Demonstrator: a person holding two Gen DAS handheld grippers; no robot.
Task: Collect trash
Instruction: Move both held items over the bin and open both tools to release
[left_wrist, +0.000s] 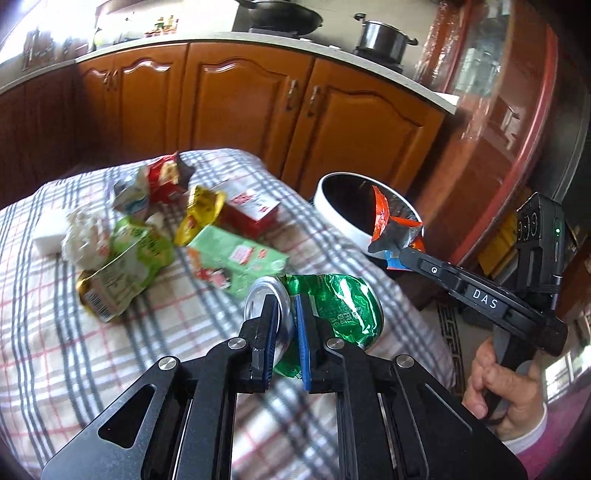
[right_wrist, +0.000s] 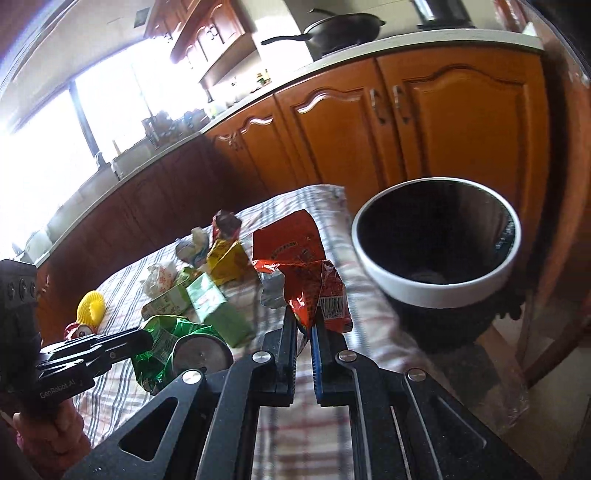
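Cabinets: orange-brown wooden cabinet doors (left_wrist: 240, 99) are running beneath a pale counter (right_wrist: 424, 44).
Window: a window (right_wrist: 44, 147) is glaring white.
Worktop: checked cloth (left_wrist: 55, 350) is covering it.

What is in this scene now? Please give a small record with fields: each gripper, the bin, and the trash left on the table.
left gripper: shut on crushed green can
right gripper: shut on orange snack wrapper
bin: white rim, dark inside, open top, beside the table's edge
table: covered with a checked cloth
trash left: green carton, red box, yellow wrapper, other wrappers
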